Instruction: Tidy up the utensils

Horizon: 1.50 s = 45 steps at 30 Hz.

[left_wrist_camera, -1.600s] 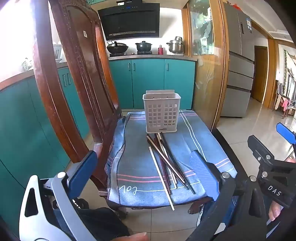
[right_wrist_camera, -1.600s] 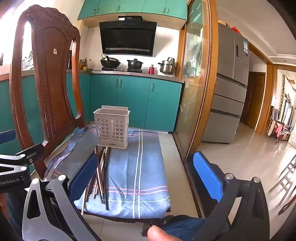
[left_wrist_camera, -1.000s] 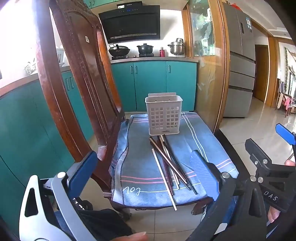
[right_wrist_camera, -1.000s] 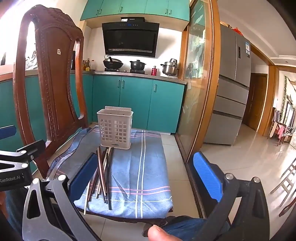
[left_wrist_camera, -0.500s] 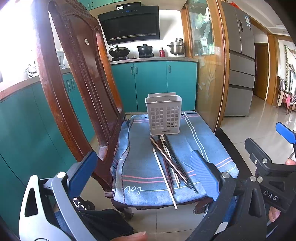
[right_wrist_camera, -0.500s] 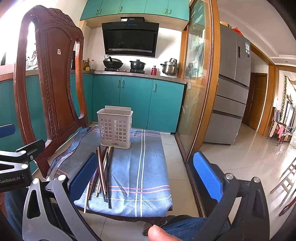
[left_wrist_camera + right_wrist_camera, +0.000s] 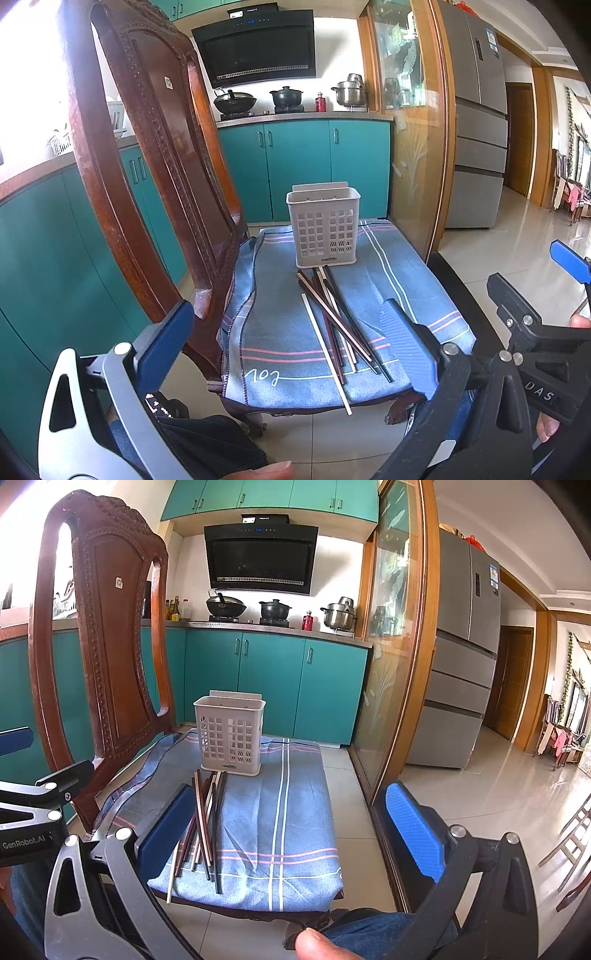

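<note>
A white perforated utensil holder point(image 7: 322, 226) stands upright at the back of a chair seat covered by a blue striped cloth point(image 7: 280, 325); it also shows in the right wrist view point(image 7: 229, 731). Several chopsticks point(image 7: 334, 325), dark and pale, lie loose on the cloth in front of it, some overhanging the front edge; in the right wrist view the chopsticks point(image 7: 205, 819) lie partly behind my left finger. My left gripper point(image 7: 288, 354) is open and empty, short of the seat. My right gripper point(image 7: 290, 830) is open and empty, to the right of the chopsticks.
The wooden chair back point(image 7: 155, 155) rises at the left of the seat. Teal kitchen cabinets point(image 7: 303, 166) stand behind, with a glass sliding door point(image 7: 410, 147) and a fridge point(image 7: 476, 140) to the right. The tiled floor point(image 7: 480, 805) lies around the chair.
Both views have shifted only slightly; the chair and holder sit a little higher and further right in the left wrist view. Both grippers stay open and the chopsticks have not moved.
</note>
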Tool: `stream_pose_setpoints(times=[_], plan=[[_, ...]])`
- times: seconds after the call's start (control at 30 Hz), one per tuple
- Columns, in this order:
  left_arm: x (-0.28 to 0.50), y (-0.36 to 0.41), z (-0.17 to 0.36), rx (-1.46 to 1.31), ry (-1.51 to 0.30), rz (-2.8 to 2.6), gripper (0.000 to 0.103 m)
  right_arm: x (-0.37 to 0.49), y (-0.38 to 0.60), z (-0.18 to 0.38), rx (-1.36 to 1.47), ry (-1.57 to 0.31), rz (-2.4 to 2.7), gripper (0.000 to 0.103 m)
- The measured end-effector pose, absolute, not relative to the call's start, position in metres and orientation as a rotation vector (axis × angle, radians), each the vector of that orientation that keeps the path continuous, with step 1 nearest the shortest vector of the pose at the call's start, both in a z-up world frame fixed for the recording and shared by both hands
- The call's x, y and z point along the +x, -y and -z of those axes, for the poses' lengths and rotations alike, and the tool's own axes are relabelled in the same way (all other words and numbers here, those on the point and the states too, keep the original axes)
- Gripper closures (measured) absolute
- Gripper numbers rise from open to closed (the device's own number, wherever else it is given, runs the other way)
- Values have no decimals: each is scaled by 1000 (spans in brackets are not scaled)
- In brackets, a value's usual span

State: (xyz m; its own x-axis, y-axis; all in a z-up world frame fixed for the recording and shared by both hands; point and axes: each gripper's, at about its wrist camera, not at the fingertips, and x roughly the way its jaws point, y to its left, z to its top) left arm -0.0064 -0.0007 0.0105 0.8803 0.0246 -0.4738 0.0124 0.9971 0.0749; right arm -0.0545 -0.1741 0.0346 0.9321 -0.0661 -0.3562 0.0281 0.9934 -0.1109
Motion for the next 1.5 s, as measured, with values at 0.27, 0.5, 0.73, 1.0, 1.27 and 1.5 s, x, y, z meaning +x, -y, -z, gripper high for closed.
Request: stream_pose_setpoints(times=[0.27,0.5,0.73,1.0,1.27,1.5], plan=[[-8,4,-10,79,-494,-8,3,-55,174,-34,-106,-368,48,2],[-8,3,-9,81,-496,-6,3,-56,174,-34,-108,-369,46,3],[-10,8,-5,83,-502,-4,3,-56,170,-34,-121,-371,43,3],[-9,9,-3,85,-507,-5,3,-56,168,-34,-126,-372,37,2],[-10,9,-3,85,-508,-4,3,-57,167,-34,-128,-371,37,3],[-8,10,0,88,-513,-4,3,-57,168,-34,-126,-372,37,2]])
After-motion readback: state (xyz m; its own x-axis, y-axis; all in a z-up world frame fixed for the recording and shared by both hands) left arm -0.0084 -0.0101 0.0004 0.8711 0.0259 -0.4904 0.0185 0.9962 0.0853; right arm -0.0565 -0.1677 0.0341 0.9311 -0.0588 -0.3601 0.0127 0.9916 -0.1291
